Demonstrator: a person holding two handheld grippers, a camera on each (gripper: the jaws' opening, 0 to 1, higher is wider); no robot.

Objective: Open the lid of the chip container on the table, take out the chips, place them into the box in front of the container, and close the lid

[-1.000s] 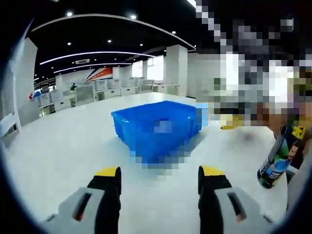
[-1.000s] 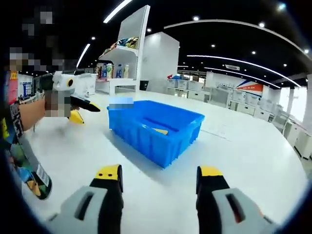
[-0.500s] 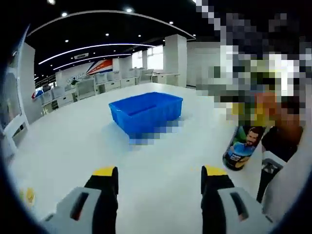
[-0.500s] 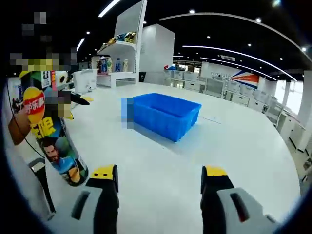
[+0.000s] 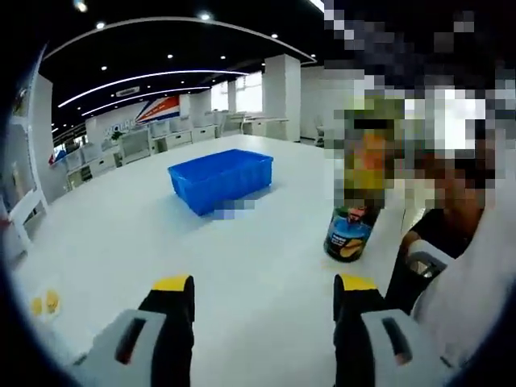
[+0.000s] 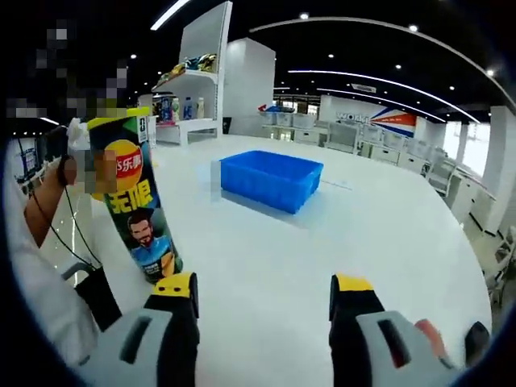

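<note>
A tall chip container point(image 6: 139, 201) with a yellow-green label and a printed figure stands upright on the white table point(image 6: 387, 226), left of my right gripper point(image 6: 262, 292). In the left gripper view the chip container point(image 5: 349, 232) stands right of my left gripper point(image 5: 262, 292), its top blurred. The blue box point(image 5: 219, 175) sits farther out on the table; in the right gripper view the blue box point(image 6: 271, 179) lies ahead. Both grippers are open, with nothing between their yellow-tipped jaws.
A person's arm and white sleeve point(image 6: 40, 282) sit at the left by the container. Small yellow bits point(image 5: 44, 304) lie on the table at the left. Shelves with goods point(image 6: 193, 76) and desks stand far behind.
Both views have pulled back from the blue box, which now looks smaller and farther. The chip container now stands upright beside the grippers. Both grippers stay open.
</note>
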